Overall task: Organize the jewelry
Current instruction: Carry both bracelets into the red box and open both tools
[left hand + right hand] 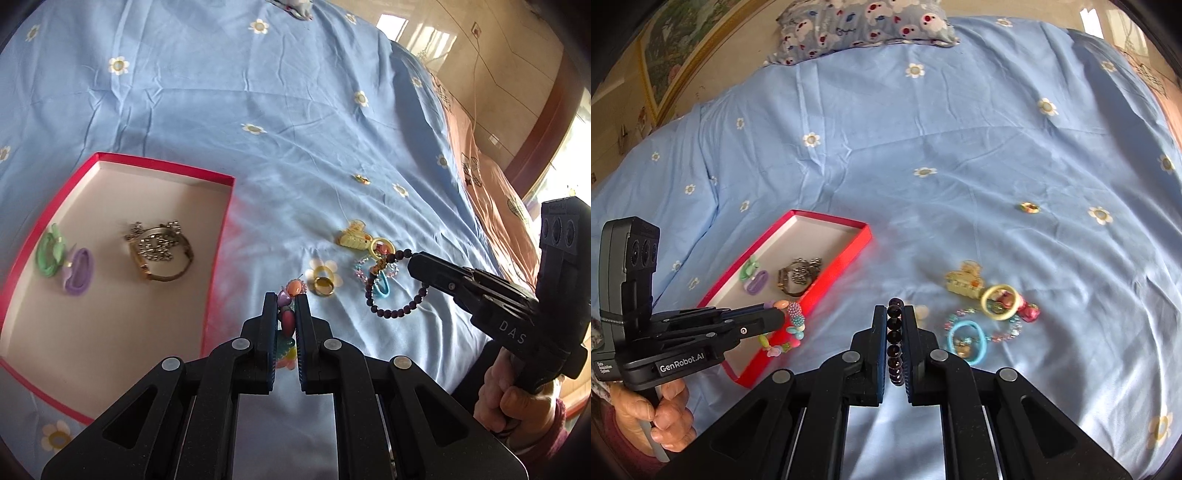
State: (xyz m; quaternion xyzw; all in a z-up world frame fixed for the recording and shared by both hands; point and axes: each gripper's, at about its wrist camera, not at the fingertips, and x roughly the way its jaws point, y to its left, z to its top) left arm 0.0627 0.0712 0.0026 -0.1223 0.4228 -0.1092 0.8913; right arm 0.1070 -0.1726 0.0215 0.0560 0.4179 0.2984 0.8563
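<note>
The left claw [287, 295] is clamped on a multicoloured beaded bracelet of pastel charm beads [792, 325], held just right of the shallow red-rimmed cardboard box with a white floor [218, 176]. Inside that box, to the claw's left, lie a green hair tie [48, 253], a purple hair tie [79, 271] and a gold rhinestone watch [162, 251].

The right claw [895, 312] is pinched on a dark purple round-bead bracelet [895, 341] — its beads stack between the fingers. Just ahead and to the right, on the light-blue daisy-print bed sheet [960, 129], rest a cream plastic hair claw clip [964, 282], a blue elastic hair tie [967, 341] and a pale yellow ring-shaped bangle [1001, 301].
</note>
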